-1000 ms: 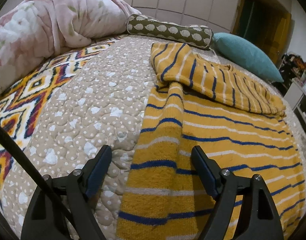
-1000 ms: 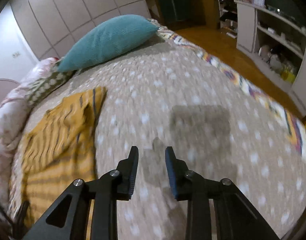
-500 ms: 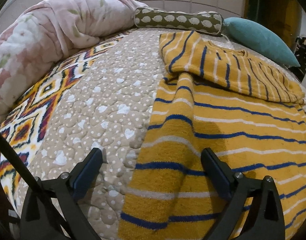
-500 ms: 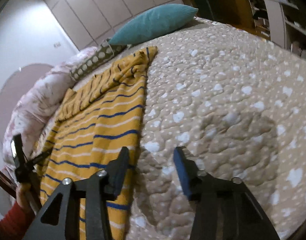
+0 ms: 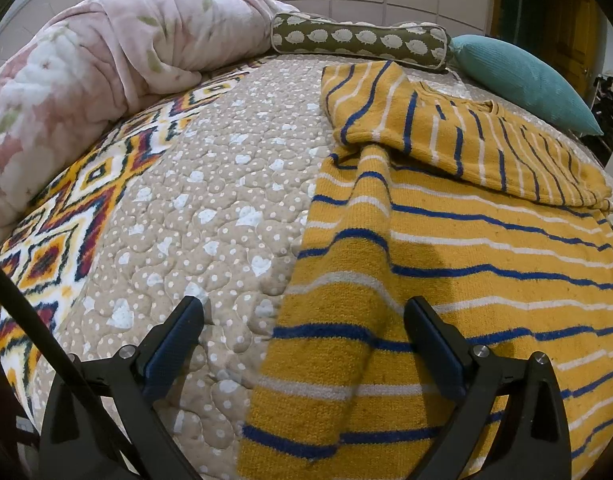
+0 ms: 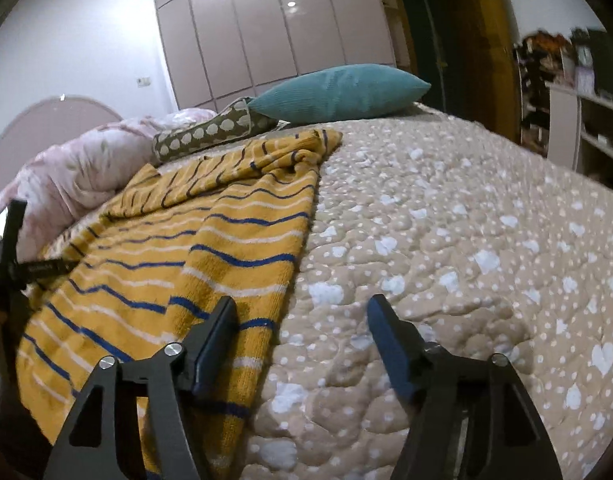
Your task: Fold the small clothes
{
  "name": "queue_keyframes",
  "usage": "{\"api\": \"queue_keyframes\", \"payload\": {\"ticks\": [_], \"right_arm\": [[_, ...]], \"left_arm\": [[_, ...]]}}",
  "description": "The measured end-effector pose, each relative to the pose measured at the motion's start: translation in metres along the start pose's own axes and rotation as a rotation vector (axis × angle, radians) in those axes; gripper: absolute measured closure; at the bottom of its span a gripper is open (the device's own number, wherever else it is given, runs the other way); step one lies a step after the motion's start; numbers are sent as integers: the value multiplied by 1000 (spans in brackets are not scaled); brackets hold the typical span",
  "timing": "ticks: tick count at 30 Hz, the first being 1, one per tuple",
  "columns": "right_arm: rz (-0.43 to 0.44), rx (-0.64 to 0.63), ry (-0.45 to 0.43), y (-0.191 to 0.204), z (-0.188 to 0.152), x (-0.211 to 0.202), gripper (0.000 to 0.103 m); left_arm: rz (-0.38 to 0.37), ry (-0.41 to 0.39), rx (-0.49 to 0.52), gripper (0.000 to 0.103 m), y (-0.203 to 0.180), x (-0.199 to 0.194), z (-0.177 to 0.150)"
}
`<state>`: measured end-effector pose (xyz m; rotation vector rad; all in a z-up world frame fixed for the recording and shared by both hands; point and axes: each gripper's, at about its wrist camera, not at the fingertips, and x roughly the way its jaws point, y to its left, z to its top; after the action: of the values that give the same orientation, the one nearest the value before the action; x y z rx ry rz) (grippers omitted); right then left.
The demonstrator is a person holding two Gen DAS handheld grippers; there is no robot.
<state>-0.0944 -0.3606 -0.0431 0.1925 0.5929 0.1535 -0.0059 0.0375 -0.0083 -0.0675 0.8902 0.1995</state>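
A mustard-yellow sweater (image 5: 446, 248) with blue and white stripes lies flat on the bed, its sleeves folded across the chest at the far end. My left gripper (image 5: 302, 312) stands wide open over the sweater's near left edge, one finger above the quilt, the other above the knit. In the right wrist view the same sweater (image 6: 178, 248) fills the left half. My right gripper (image 6: 302, 312) straddles its near right edge with its jaws opening; the pads do not press on the cloth. The left gripper (image 6: 14, 268) shows at the far left there.
The beige quilt (image 6: 466, 248) with white hearts covers the bed. A pink blanket (image 5: 86, 72), an olive bolster (image 5: 358, 38) and a teal pillow (image 5: 522, 80) lie at the head. A wardrobe (image 6: 266, 28) and shelves (image 6: 586, 120) stand beyond.
My right gripper swung left from the bare quilt to the sweater's right edge and its jaws spread. My left gripper's jaws widened a little while it tipped slightly over the left edge.
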Motion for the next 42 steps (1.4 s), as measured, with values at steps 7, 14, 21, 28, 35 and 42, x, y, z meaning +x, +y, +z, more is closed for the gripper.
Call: {"api": "queue_keyframes", "payload": {"ticks": [7,14,21,28,35,42], "right_arm": [[-28,-26,-6,3,0,2,29],[-25,16,67,4,7,-2,30],[265,207,222,-11,10,-17,38],[531,369,318,-12,-13,-17,43],[633,410,380,1,-31,-15,50],[647,428,451,9,-47,-20,67]], "left_arm": [[0,-6,-1,3,-1,-1,0],[-139,42,-69,7,15,-20,1],[-283,89,-114,12,44,-46,-20],[-452,98,-137,43,48,-56,-45],[-526,76,-114,49,43,-81,-73],[-546,92,-81,49,31,-95,-95]]}}
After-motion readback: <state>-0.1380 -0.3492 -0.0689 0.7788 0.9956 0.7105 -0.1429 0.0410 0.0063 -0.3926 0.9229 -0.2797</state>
